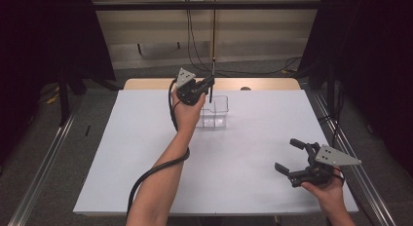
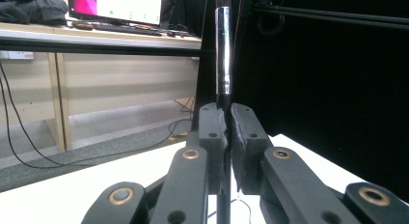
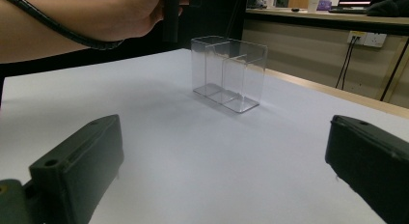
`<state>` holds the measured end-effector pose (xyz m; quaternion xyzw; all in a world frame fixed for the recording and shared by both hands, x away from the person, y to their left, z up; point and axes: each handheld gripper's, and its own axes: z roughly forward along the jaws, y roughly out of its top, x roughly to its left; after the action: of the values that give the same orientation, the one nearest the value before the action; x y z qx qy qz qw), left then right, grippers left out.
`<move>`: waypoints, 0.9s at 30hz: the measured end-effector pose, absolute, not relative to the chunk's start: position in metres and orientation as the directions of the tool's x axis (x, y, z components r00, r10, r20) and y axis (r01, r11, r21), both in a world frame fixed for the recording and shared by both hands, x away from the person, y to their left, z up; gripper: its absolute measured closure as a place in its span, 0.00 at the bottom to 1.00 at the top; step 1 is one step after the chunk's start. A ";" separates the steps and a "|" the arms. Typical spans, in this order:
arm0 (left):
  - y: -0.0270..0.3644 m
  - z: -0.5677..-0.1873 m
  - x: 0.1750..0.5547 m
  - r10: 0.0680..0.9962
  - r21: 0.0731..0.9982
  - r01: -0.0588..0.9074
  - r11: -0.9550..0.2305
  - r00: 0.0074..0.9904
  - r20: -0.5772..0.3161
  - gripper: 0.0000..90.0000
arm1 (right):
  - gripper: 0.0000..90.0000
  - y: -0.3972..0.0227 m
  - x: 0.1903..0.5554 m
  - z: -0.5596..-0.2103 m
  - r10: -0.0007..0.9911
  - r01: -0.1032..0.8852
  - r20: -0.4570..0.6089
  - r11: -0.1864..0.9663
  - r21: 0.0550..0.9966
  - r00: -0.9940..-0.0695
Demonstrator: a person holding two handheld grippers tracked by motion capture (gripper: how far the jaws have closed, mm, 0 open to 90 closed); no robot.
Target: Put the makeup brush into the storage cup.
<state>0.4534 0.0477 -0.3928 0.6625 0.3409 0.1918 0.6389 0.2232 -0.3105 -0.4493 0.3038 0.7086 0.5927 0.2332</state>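
My left gripper (image 1: 209, 83) is raised over the far middle of the white table (image 1: 136, 158), right above a clear two-compartment plastic box (image 1: 216, 114). Its jaws are shut on a slender upright rod (image 1: 211, 93), dark in the high view. In the left gripper view the rod (image 2: 222, 50) shows a shiny silver upper part and a black lower part, pinched at my left gripper (image 2: 226, 125). My right gripper (image 1: 286, 154) rests near the table's front right, open and holding nothing. In the right gripper view, my right gripper (image 3: 222, 137) faces the box (image 3: 229, 72), well short of it.
A wooden strip (image 1: 272, 84) edges the table's far side. Metal rails (image 1: 44, 167) run along the floor on both sides. Cables (image 1: 195, 46) hang and lie behind the table. The person's left forearm (image 3: 62, 26) crosses above the box in the right gripper view.
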 end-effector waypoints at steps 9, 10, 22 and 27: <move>0.051 -0.396 0.451 0.701 0.977 0.204 0.055 0.689 -0.183 0.94 | 0.00 -0.309 0.223 -0.449 0.705 0.152 0.027 0.116 0.982 -0.709; 0.051 -0.397 0.451 0.701 0.977 0.205 0.052 0.689 -0.182 0.93 | 0.00 -0.309 0.223 -0.449 0.705 0.151 0.026 0.116 0.982 -0.709; 0.050 -0.404 0.449 0.703 0.974 0.218 0.065 0.683 -0.200 0.93 | 0.00 -0.310 0.223 -0.449 0.706 0.154 0.030 0.113 0.982 -0.707; 0.052 -0.407 0.448 0.703 0.972 0.225 0.063 0.682 -0.203 0.93 | 0.00 -0.310 0.224 -0.449 0.706 0.153 0.029 0.113 0.982 -0.707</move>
<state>0.4485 0.0518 -0.4072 0.6586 0.3523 0.1871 0.6381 0.2235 -0.3100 -0.4492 0.3034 0.7085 0.5930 0.2332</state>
